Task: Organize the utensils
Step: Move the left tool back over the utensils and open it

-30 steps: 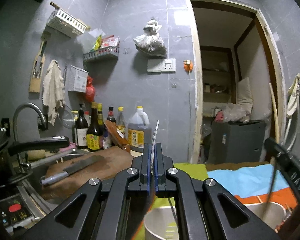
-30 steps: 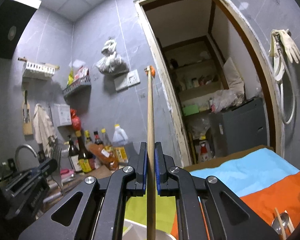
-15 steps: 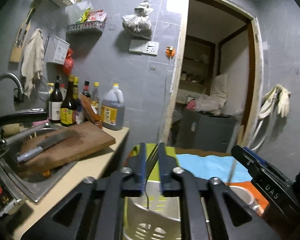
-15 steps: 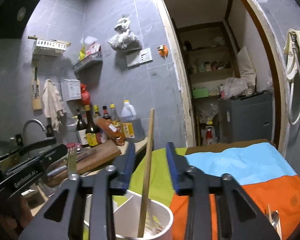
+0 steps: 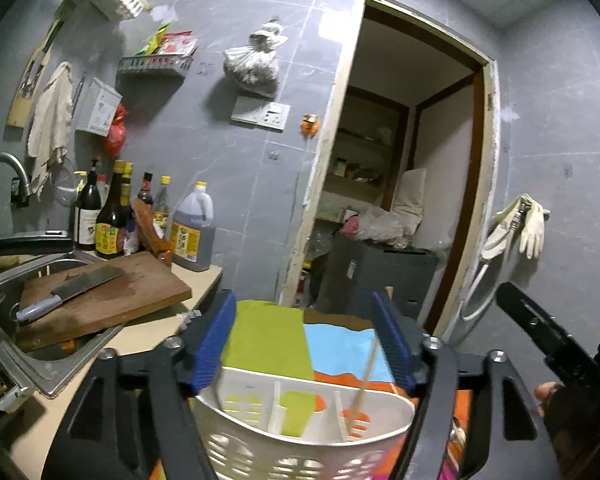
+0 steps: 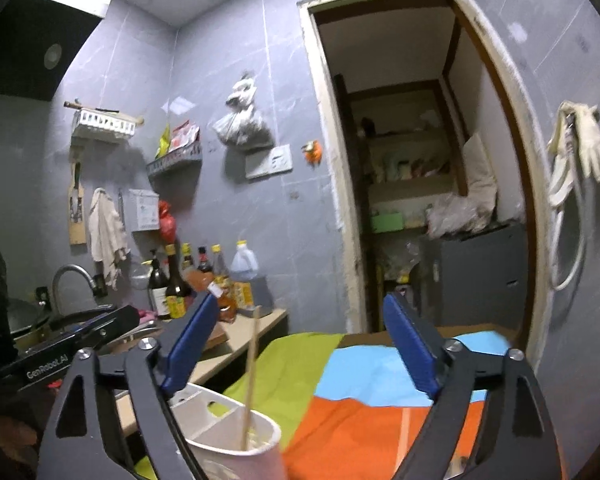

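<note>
Two grippers, both ours, both released. Left gripper (image 5: 306, 340): jaws opening, blue pads well apart, nothing pressed between them. Right gripper (image 6: 300, 348): jaws opening likewise, nothing gripped.

One white caddy (image 5: 308, 412), slotted and divided, below both. We see one chopstick (image 5: 366, 376) standing tilted in its rightmost compartment, free of either pad. Whatever else lies in the other compartments we cannot tell.

One cloth (image 6: 364, 420), green, blue and orange, under and beyond the caddy.

One counter (image 5: 148, 332) to the left, holding a sink (image 5: 40, 364). One cutting board (image 5: 112, 300) rests across the sink, a cleaver (image 5: 76, 288) lying flat on it. Several bottles (image 5: 148, 220) stand behind against the grey wall.

One doorway (image 6: 420, 168) beyond, gloves (image 6: 580, 148) hanging beside it.
</note>
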`<state>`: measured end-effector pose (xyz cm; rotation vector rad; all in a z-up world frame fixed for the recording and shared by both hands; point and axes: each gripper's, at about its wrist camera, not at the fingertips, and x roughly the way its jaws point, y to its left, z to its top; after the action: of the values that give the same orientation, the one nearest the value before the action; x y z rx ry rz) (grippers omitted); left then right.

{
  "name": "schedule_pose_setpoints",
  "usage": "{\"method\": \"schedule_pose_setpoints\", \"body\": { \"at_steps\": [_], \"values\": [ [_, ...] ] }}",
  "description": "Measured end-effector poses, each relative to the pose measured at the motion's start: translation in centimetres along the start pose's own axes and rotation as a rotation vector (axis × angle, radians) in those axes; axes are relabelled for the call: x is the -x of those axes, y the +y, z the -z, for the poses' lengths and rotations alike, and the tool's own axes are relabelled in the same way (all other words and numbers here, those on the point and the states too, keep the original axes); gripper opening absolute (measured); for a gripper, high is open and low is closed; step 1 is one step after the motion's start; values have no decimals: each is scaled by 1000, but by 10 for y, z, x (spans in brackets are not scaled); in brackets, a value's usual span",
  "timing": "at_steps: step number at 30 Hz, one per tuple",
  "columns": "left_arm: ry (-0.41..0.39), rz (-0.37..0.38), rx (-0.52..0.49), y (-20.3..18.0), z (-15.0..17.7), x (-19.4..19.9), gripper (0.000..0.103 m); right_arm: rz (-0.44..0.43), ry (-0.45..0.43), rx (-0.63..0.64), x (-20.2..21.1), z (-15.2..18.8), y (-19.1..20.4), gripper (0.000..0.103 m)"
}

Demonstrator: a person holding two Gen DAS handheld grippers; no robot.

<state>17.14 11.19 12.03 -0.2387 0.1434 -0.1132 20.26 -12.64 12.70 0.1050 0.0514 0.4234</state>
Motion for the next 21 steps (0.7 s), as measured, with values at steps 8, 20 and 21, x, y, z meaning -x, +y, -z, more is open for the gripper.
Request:
{"method": "schedule_pose_setpoints", "body": {
  "at_steps": [8, 20, 21],
  "values": [
    [27, 79, -47, -55, 19, 7, 96, 90, 1, 50, 51, -1, -41, 103],
    [137, 142, -178, -123, 71, -13, 96, 237, 60, 120, 102, 25, -89, 103],
    [150, 145, -186, -126, 74, -15, 96, 245, 68, 124, 104, 27, -92, 103]
  ]
}}
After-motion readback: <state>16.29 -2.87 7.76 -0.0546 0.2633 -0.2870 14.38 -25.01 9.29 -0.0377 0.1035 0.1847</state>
